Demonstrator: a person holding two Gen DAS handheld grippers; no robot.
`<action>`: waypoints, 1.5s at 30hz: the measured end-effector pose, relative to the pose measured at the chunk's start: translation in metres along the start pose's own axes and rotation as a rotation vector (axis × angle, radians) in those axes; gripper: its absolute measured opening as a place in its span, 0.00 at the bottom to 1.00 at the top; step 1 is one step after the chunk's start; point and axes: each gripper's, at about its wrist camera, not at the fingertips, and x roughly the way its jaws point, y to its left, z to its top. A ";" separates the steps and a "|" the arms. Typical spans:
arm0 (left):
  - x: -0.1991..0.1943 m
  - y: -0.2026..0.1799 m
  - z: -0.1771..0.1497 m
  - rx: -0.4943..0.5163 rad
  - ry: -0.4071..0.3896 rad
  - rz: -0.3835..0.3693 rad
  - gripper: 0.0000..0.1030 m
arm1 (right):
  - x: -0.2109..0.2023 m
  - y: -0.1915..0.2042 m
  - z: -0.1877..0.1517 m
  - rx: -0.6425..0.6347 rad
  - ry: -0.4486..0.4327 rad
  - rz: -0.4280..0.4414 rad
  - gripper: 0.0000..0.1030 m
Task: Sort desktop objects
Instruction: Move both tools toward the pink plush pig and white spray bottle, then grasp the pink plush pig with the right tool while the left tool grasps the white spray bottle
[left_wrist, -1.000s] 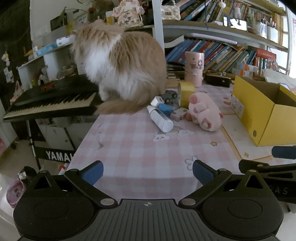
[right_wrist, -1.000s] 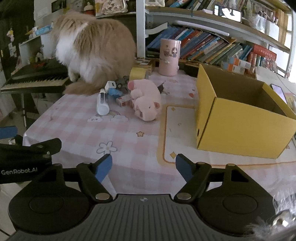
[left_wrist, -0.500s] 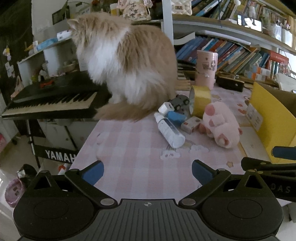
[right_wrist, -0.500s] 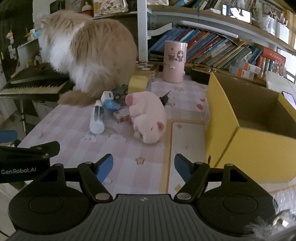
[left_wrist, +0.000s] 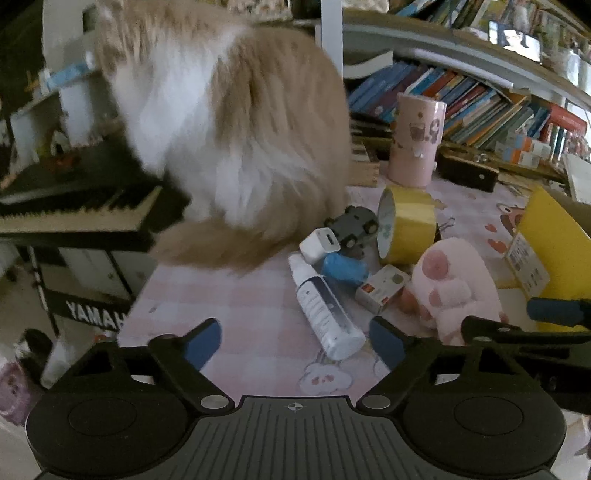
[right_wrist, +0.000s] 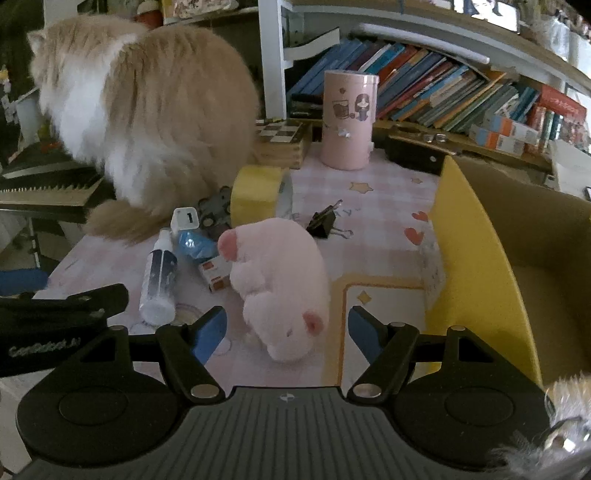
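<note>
A pile of small objects lies on the pink checked tablecloth (left_wrist: 236, 314): a white spray bottle (left_wrist: 325, 314), a pink plush pig (right_wrist: 280, 284), a yellow tape roll (left_wrist: 408, 229), a white charger (left_wrist: 319, 245), a grey toy car (left_wrist: 351, 223), a blue packet (left_wrist: 343, 267), a small white box (left_wrist: 382, 290) and a black binder clip (right_wrist: 327, 221). My left gripper (left_wrist: 293, 343) is open, its right finger beside the bottle's base. My right gripper (right_wrist: 288, 332) is open, with the pig's near end between its fingers.
A fluffy cream and white cat (right_wrist: 147, 122) sits at the table's far left, by the pile. An open yellow box (right_wrist: 491, 266) stands on the right. A pink cup (right_wrist: 349, 120), books and a keyboard (left_wrist: 74, 214) stand behind and left.
Both grippers have moved forward toward the pile; the objects now look larger and closer. The pig now lies between my right fingers. The cat has shifted a little.
</note>
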 end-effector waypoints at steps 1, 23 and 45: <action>0.006 0.000 0.002 -0.008 0.015 -0.009 0.77 | 0.004 0.000 0.003 -0.008 0.005 0.003 0.70; 0.087 -0.013 0.018 0.035 0.216 -0.070 0.41 | 0.072 -0.006 0.024 -0.037 0.116 0.040 0.62; 0.031 0.016 0.012 -0.070 0.137 -0.088 0.30 | 0.021 -0.003 0.016 -0.008 0.015 0.079 0.52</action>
